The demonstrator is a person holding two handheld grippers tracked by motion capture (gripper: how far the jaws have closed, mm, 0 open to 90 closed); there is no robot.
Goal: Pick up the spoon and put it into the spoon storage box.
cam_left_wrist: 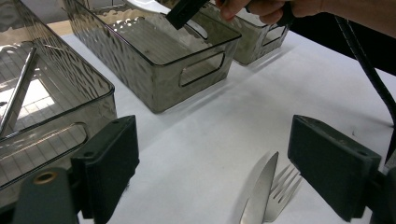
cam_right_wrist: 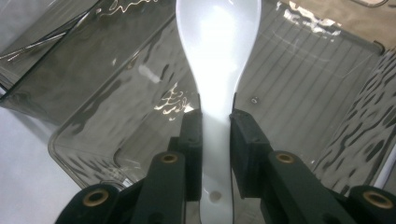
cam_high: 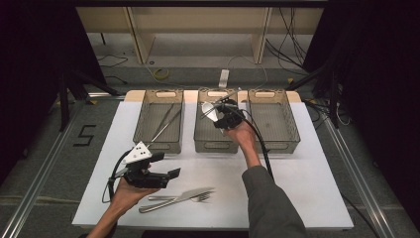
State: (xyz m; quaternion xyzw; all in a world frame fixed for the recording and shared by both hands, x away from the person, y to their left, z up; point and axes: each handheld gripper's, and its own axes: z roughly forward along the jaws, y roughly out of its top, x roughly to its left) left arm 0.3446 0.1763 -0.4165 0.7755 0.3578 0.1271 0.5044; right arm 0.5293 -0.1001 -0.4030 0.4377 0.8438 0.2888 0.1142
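Spoon [cam_right_wrist: 215,51]: white, handle clamped between the right gripper's [cam_right_wrist: 215,126] pads, bowl pointing away over the middle bin [cam_high: 214,144]; handle end cut off at the bottom edge of the right gripper view.
Right gripper: jaws clenched on the spoon handle, held above the middle bin; in the high view its jaws are hard to make out against the hand [cam_high: 240,133].
Left gripper [cam_left_wrist: 212,163]: jaws released, wide apart, nothing between them; it rests low over the white table [cam_high: 297,188], left of the knife.
Knife [cam_high: 171,198]: on the table at the near edge, lying over the fork [cam_high: 200,197] (fork handle mostly hidden under it); both cut off at the bottom of the left gripper view.
Left bin [cam_high: 148,144]: holds long thin metal pieces, too slim to identify.
Right bin [cam_high: 277,145]: contents hard to judge through the dark ribbed walls.
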